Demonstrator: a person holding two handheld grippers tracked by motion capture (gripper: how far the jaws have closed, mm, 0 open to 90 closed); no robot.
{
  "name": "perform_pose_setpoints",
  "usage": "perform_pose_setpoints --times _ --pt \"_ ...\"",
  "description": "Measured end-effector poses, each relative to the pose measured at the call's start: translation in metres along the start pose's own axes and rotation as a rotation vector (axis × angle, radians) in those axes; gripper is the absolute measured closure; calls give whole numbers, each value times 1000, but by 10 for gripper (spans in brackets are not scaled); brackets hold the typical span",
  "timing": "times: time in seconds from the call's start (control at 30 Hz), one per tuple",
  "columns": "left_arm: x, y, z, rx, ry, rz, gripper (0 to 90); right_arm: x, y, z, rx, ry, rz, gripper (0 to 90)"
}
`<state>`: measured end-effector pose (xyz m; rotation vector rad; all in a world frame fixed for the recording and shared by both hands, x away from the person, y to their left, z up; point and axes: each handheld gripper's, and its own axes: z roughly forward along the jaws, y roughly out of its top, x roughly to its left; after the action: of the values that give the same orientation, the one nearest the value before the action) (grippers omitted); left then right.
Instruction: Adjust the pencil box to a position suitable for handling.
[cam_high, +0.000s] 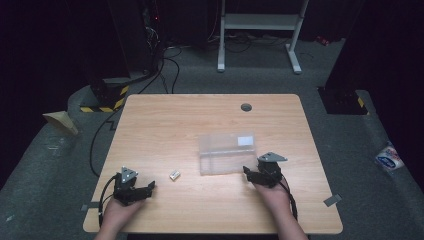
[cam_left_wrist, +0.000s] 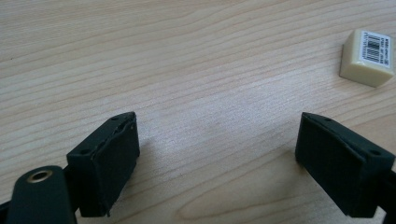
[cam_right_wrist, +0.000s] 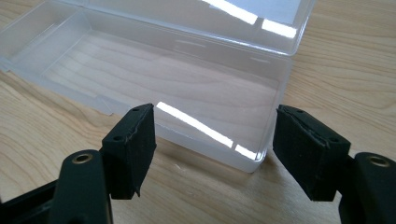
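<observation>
Wooden table (cam_high: 165, 120) bears an empty clear box (cam_right_wrist: 177, 88), lid open; both grippers' jaws gape wide, holding nothing.

The desk (cam_high: 165, 125) is light wood with a fine wavy grain. Just in front of the right tool (cam_right_wrist: 212, 149) – black, with matt pads – the box (cam_right_wrist: 177, 88) is clear, colourless plastic with white glints; a small white label (cam_high: 245, 140) sits on its lid. Ahead and to the right of the black left tool (cam_left_wrist: 217, 154) the eraser (cam_left_wrist: 367, 58) is cream – its white sticker carries a black barcode. The floor (cam_high: 60, 165) around is grey.
</observation>
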<state>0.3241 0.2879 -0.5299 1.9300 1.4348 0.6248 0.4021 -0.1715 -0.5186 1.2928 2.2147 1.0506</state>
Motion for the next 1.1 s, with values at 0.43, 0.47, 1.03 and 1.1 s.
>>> perform_pose_setpoints --times 0.43,0.47,1.03,1.1 --pt "0 -1 -2 0 6 -5 139 17 5 7 -4 18 -51 309" --pt "0 -2 -2 0 6 -5 139 19 5 8 -3 17 -48 311" --pt "0 -2 -2 0 7 -2 140 20 7 9 -9 11 -61 324" --pt "0 -2 -2 -1 6 -6 139 20 7 9 -10 9 -63 324"
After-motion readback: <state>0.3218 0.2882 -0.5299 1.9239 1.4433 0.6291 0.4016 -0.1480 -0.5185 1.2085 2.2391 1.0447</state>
